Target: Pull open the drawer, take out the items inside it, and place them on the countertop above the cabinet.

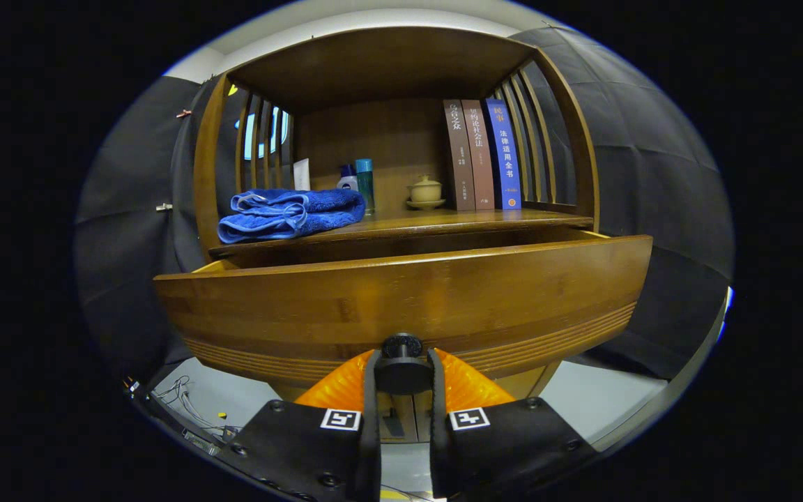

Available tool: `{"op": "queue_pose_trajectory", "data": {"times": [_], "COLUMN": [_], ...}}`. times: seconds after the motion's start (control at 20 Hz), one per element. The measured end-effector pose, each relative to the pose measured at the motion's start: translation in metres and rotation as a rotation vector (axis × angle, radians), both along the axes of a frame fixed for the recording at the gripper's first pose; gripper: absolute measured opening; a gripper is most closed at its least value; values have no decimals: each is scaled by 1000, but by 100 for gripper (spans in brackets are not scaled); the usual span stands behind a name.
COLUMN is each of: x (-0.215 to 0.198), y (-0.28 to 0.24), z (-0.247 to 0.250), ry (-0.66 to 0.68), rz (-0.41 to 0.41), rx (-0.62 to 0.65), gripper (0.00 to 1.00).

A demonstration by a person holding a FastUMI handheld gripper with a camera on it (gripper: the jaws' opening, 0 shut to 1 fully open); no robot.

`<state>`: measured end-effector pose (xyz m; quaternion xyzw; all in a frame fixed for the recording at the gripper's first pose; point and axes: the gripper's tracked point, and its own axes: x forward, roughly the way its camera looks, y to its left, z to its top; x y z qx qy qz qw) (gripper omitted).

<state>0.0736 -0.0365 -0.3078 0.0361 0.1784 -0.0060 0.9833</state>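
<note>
Wooden cabinet point(569, 139) with its drawer point(401, 300) pulled partly out toward the gripper point(402, 373). The jaws are closed to a narrow gap on the dark round drawer knob point(401, 348), one finger on its left side and one on its right, both pressing against it; the knob sits at the lower middle of the curved drawer front. From this low viewpoint the drawer front hides the drawer's interior, so its contents cannot be told; a strip of the lighter inner side wall shows at the far left corner of the drawer, and a dark gap runs between the top of the drawer front and the counter point(443, 224) above it. The counter forms the floor of an open compartment with slatted sides and a solid back panel. On its near left lies a folded blue towel point(290, 213), overhanging the front edge slightly. Behind the towel, toward the back panel, stand a white tube point(302, 174), a small white bottle with a blue cap point(347, 180) and a taller teal bottle point(365, 183), close together. To their right, near the middle of the back, a pale lidded cup point(425, 189) rests on a saucer. On the far right three books point(482, 155) stand upright side by side against the right slats, two brown and one blue. Below the cabinet a pale floor point(597, 397) is visible, with loose cables point(185, 404) at the near left.
</note>
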Motion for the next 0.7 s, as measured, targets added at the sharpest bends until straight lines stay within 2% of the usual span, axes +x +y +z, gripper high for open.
{"op": "queue_pose_trajectory", "data": {"times": [0.35, 0.7], "x": [-29, -38], "y": [-1, 0], "z": [3, -1], "ry": [4, 19], "rz": [-4, 4], "rx": [9, 4], "gripper": [32, 32]}}
